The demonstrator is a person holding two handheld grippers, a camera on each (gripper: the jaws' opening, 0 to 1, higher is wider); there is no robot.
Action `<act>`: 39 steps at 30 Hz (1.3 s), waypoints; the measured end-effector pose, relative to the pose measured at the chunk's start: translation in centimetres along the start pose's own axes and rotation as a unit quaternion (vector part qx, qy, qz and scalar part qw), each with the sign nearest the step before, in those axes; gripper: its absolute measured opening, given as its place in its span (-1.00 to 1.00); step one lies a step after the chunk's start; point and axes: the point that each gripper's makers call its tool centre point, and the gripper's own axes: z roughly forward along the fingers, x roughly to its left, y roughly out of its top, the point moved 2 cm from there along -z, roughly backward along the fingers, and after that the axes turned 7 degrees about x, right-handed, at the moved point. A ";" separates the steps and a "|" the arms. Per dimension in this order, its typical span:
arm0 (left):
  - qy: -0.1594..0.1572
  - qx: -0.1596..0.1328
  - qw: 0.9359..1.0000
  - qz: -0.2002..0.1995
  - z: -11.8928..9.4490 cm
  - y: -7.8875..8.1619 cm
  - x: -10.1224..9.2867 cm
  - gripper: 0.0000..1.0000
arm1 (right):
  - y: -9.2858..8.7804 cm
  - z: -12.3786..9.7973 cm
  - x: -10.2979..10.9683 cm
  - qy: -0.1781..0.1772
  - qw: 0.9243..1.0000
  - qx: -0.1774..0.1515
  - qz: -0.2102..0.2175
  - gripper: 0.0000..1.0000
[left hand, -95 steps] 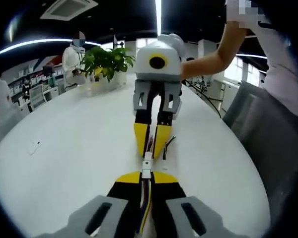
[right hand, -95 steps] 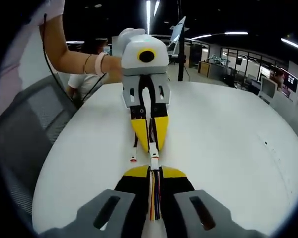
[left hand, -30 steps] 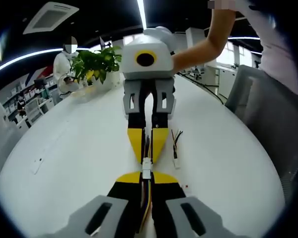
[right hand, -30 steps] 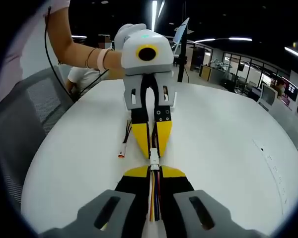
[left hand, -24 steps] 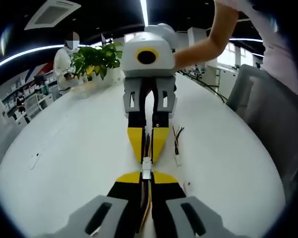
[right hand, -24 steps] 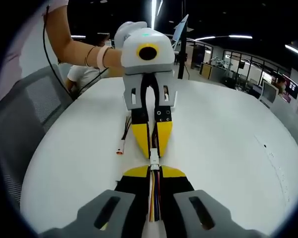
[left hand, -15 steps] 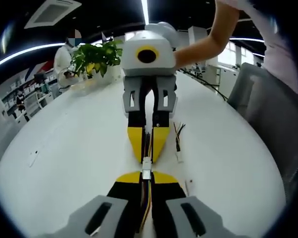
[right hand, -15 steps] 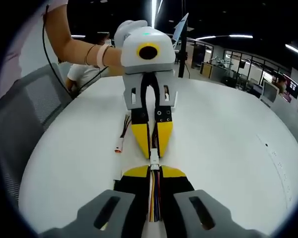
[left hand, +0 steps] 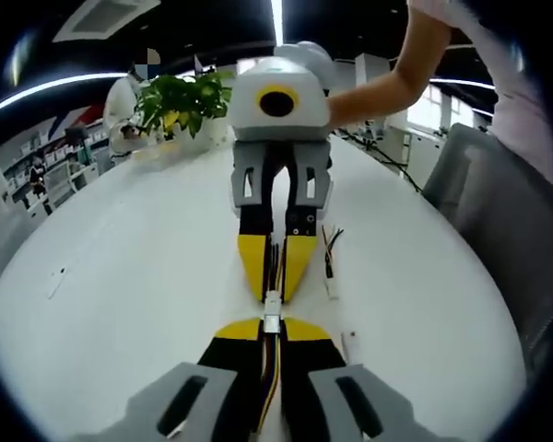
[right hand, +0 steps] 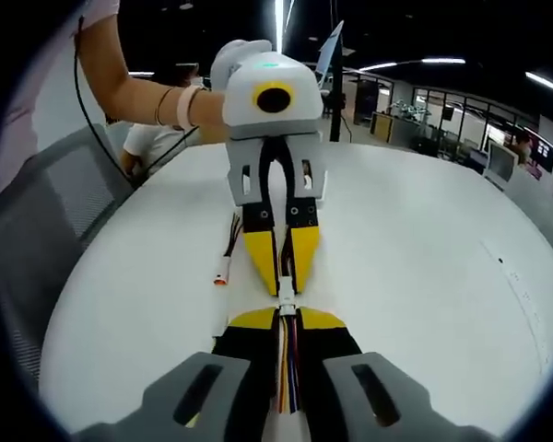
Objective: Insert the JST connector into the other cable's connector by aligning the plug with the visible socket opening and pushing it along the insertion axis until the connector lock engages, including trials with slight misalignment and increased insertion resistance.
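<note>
At lower centre of the left gripper view, the left gripper (left hand: 272,330) is being clamped on its wired plug (left hand: 272,321), nose to nose with the right gripper (left hand: 273,285), likewise pinching its socket cable (left hand: 275,267), so both axes are being kept aligned for insertion.

Round white table (left hand: 120,267) under a dark ceiling with long light strips (left hand: 278,18) and a ceiling air vent (left hand: 106,14) at 11 o'clock in the left gripper view. Potted green plant (left hand: 180,97) on the table's far edge at 11 o'clock; grey mesh chair (left hand: 498,230) at 3 o'clock. Right gripper view: open office with desks and monitors (right hand: 498,157) at 2 o'clock, a grey chair (right hand: 46,230) at 9 o'clock.
</note>
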 end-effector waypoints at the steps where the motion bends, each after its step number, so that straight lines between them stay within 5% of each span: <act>1: 0.000 0.001 1.000 -0.001 0.0 0.0 0.0 -1.00 | 0.0 0.0 -0.1 0.000 1.000 0.000 0.000 -0.92; 13: 0.009 0.010 1.000 -0.022 -0.1 -0.1 0.0 -1.00 | -0.3 0.7 0.0 -0.010 1.000 0.007 0.002 -0.88; 18: 0.014 -0.018 0.999 -0.040 -0.8 1.0 0.0 -1.00 | 0.1 0.6 0.0 -0.014 1.000 0.001 0.007 -0.84; 30: 0.042 -0.004 0.999 -0.030 -2.6 1.3 -0.3 -0.88 | 1.8 -1.9 0.2 -0.033 0.999 -0.017 0.004 -0.82; 39: 0.049 -0.013 0.998 -0.033 -3.8 1.2 -2.3 -0.85 | 1.7 -3.2 2.4 -0.036 0.999 -0.020 0.004 -0.82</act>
